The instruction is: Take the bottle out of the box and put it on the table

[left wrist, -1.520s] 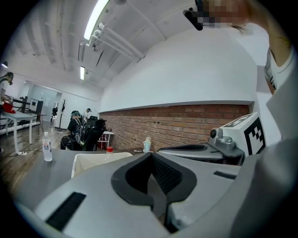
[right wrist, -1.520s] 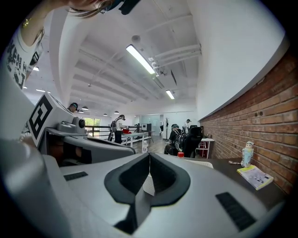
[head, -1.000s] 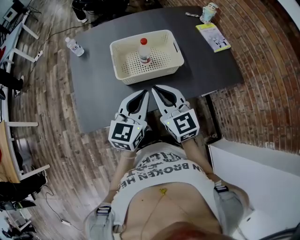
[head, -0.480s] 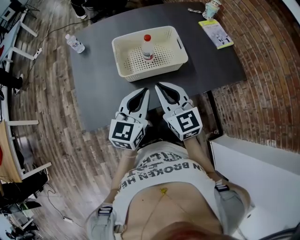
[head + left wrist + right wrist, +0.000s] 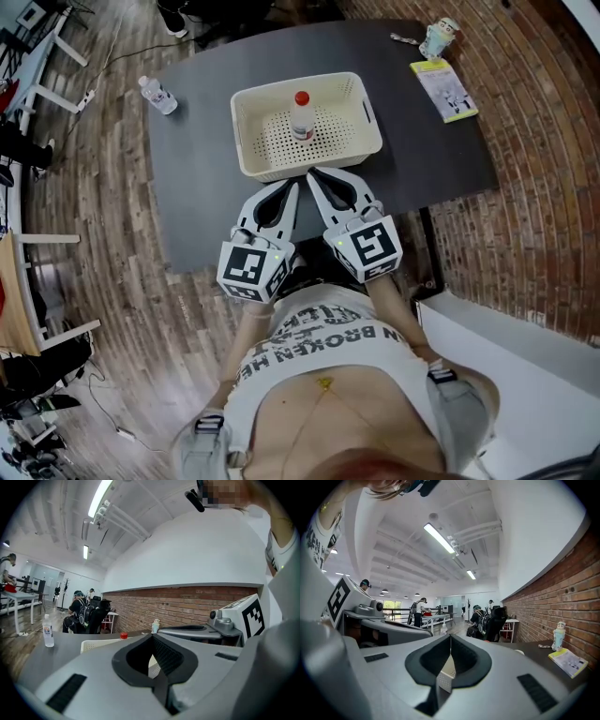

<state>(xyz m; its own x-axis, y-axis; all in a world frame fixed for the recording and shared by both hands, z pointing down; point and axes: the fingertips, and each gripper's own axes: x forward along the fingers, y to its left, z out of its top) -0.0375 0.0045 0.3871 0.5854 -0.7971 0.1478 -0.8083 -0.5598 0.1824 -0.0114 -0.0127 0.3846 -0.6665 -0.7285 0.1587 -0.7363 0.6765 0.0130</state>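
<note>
A cream perforated box (image 5: 352, 86) sits on the dark table (image 5: 197, 187). Inside it a small bottle (image 5: 301, 114) with a red cap stands upright. My left gripper (image 5: 290, 187) and right gripper (image 5: 312, 175) lie side by side at the table's near edge, tips just short of the box's near wall. Both are shut with nothing held. In the left gripper view the shut tips (image 5: 152, 637) hide most of the box (image 5: 93, 644); only the bottle's red cap (image 5: 123, 635) shows. A patch of the box wall (image 5: 447, 670) shows through the right gripper (image 5: 450, 637).
A second clear bottle (image 5: 157, 95) stands at the table's far left corner. A yellow booklet (image 5: 447, 91) and a small cup figure (image 5: 438, 39) lie at the far right. Brick-patterned floor is to the right, wood floor and white desks to the left.
Both grippers have advanced toward the box; their tips now almost reach its near wall. Both stay shut. The bottle has not moved in the box.
</note>
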